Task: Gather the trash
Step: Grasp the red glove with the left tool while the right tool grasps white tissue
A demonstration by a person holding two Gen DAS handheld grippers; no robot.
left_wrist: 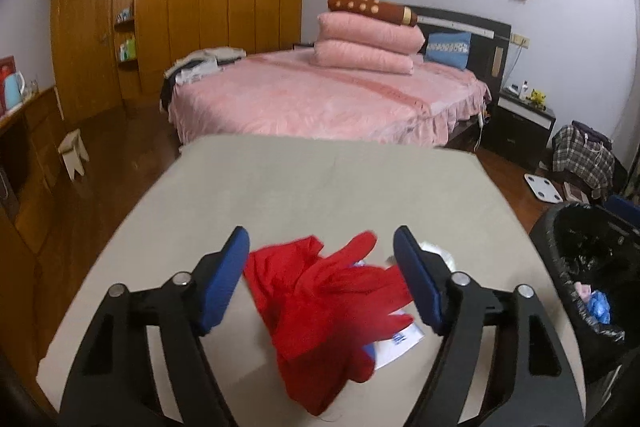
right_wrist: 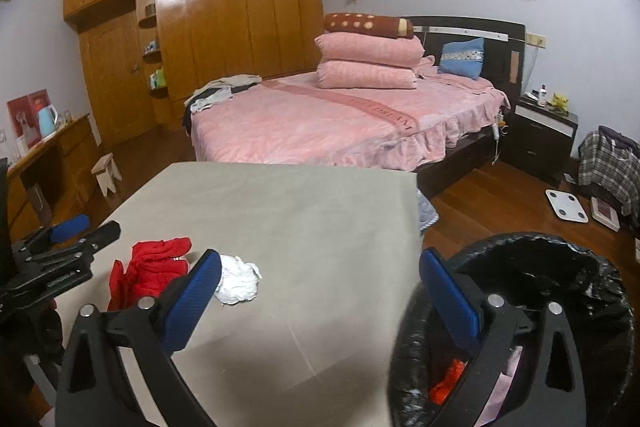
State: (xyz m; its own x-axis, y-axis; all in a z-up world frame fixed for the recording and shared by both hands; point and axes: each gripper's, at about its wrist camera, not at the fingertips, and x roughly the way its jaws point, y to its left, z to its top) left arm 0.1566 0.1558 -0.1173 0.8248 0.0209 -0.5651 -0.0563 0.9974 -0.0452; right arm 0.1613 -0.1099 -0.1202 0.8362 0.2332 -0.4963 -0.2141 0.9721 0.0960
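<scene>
1. The left gripper (left_wrist: 322, 253) hangs over the beige desk (left_wrist: 320, 179), its blue-padded jaws standing apart.
2. Between the jaws lies a red glove (left_wrist: 332, 303) (crumpled, fingers splayed); the pads do not press on it.
3. A white card (left_wrist: 400, 341) with blue print lies partly under the glove.
4. A black-lined trash bin (left_wrist: 560, 247) stands beside the desk's right edge.
5. Beyond the desk is a pink bed (left_wrist: 320, 99).
</scene>
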